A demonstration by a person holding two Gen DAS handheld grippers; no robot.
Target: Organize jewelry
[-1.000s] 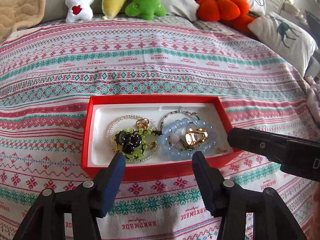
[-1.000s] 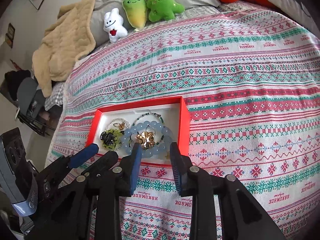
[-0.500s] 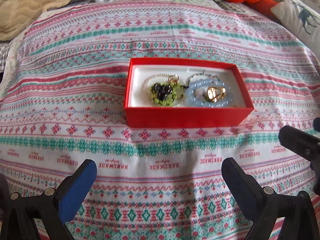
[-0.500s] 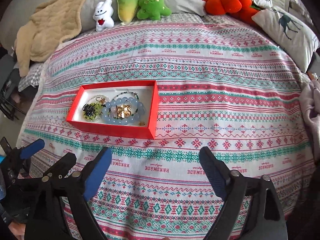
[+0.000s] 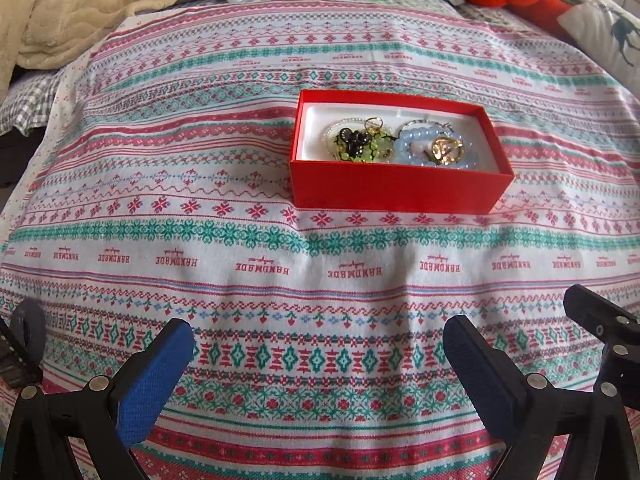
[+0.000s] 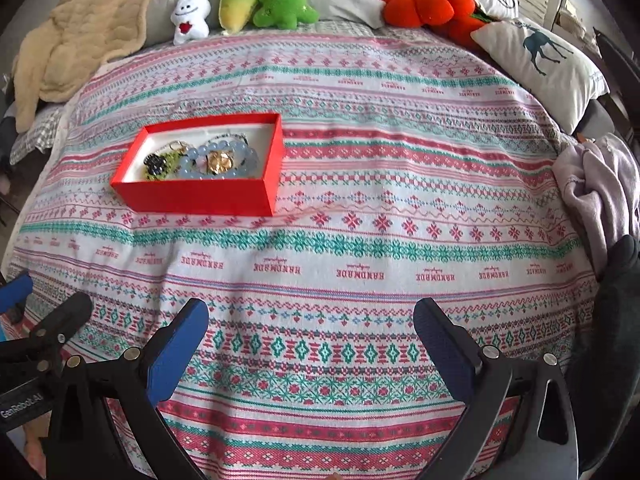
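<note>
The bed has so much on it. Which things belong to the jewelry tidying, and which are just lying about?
Part of the job:
red box
blue bead bracelet
green bead bracelet
gold clip

Just lying about:
white bunny plush
green tree plush
orange pumpkin cushion
deer pillow
tan blanket

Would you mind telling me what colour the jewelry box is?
The box is red outside with a white lining, clearest in the left wrist view.
</note>
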